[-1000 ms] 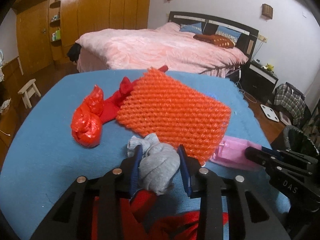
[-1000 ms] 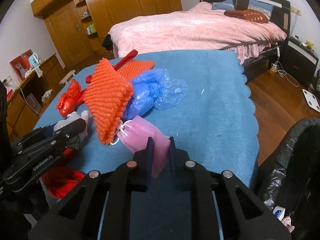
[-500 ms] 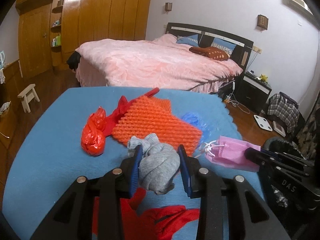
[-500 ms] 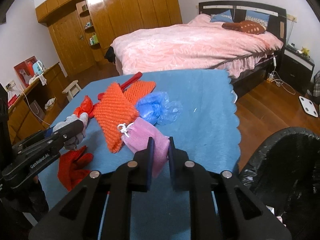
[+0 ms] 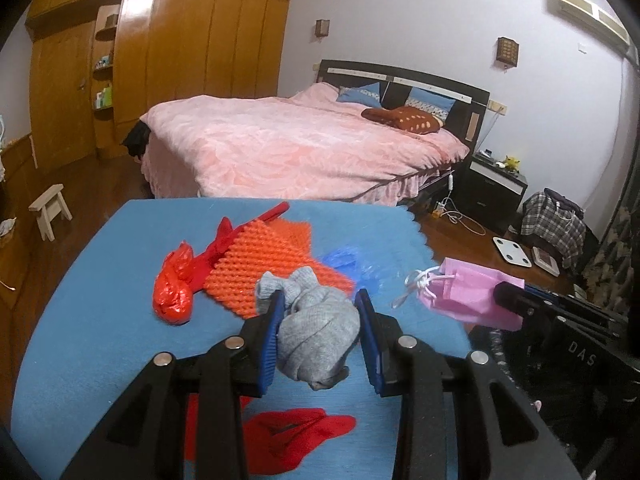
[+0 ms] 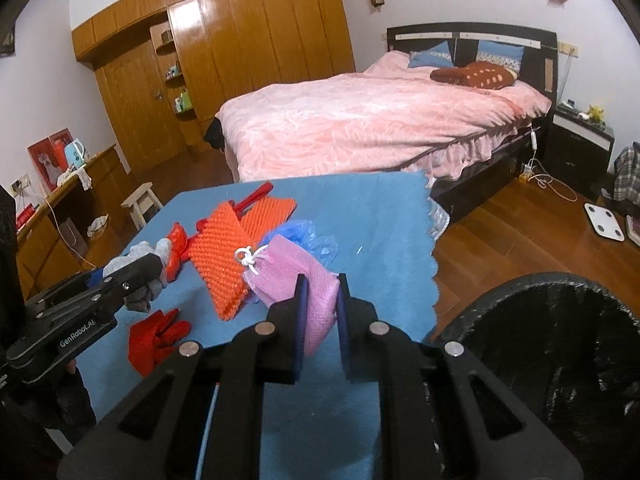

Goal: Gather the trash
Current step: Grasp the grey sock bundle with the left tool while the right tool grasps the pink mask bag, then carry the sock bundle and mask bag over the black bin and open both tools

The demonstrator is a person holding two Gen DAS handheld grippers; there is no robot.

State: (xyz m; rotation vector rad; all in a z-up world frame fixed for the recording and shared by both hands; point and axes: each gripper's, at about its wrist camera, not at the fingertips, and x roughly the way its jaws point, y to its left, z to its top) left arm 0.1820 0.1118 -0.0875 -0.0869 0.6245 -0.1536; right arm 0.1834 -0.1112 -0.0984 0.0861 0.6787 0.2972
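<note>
My left gripper (image 5: pixel 318 308) is shut on a grey knotted sock (image 5: pixel 316 328) and holds it above the blue table (image 5: pixel 92 312). My right gripper (image 6: pixel 322 296) is shut on a pink drawstring pouch (image 6: pixel 304 276), lifted off the table; the pouch also shows in the left wrist view (image 5: pixel 468 292). On the table lie an orange bubble-wrap sheet (image 5: pixel 264 268), a red plastic bag (image 5: pixel 174 292), a blue plastic bag (image 5: pixel 348 260) and a red glove (image 6: pixel 156 336). A black-lined trash bin (image 6: pixel 560 352) stands at the table's right.
A pink bed (image 6: pixel 372 120) stands beyond the table, with a wooden wardrobe (image 6: pixel 248 48) behind it. A small stool (image 5: pixel 50 208) and a white scale (image 6: pixel 604 220) sit on the wood floor. A nightstand (image 5: pixel 496 184) stands right of the bed.
Both grippers have risen and pulled back from the table with their loads. The pouch has lifted off the table, and the bin shows larger in the right wrist view.
</note>
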